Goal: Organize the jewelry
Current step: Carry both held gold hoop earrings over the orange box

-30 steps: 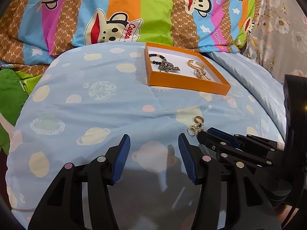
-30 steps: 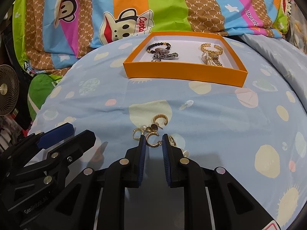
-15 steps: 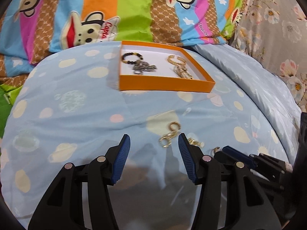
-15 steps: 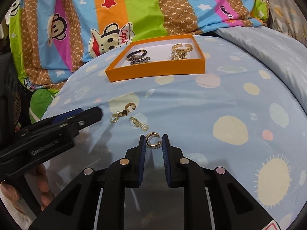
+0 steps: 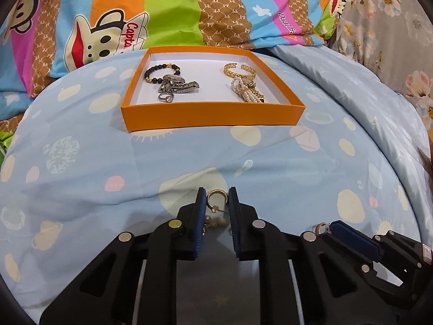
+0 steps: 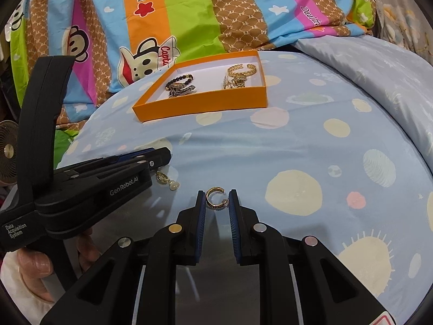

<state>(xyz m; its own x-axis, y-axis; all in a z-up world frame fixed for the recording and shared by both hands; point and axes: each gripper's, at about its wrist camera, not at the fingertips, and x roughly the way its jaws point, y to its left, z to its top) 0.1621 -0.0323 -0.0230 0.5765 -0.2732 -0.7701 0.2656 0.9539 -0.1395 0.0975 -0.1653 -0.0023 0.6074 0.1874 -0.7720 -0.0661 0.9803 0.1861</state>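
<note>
An orange tray (image 5: 213,115) on the blue bedspread holds a dark bead bracelet (image 5: 159,71), a grey watch and ring, and gold bracelets (image 5: 240,71). It also shows in the right wrist view (image 6: 203,103). My left gripper (image 5: 216,201) is closed around a gold hoop earring (image 5: 216,200) with pearl pieces below it. My right gripper (image 6: 216,200) is shut on a gold C-shaped earring (image 6: 215,197), held above the bedspread. It also shows in the left wrist view (image 5: 328,226). A pearl drop earring (image 6: 166,180) lies under the left gripper (image 6: 159,159).
A striped monkey-print quilt (image 5: 189,10) is bunched behind the tray. A floral cloth (image 5: 392,27) lies at the far right. A small fan (image 6: 8,151) stands beyond the bed's left edge. The bedspread (image 6: 324,149) slopes away on both sides.
My left gripper has moved forward and closed from wide open onto the gold hoop earring. My right gripper has kept hold of the C-shaped earring and shifted slightly.
</note>
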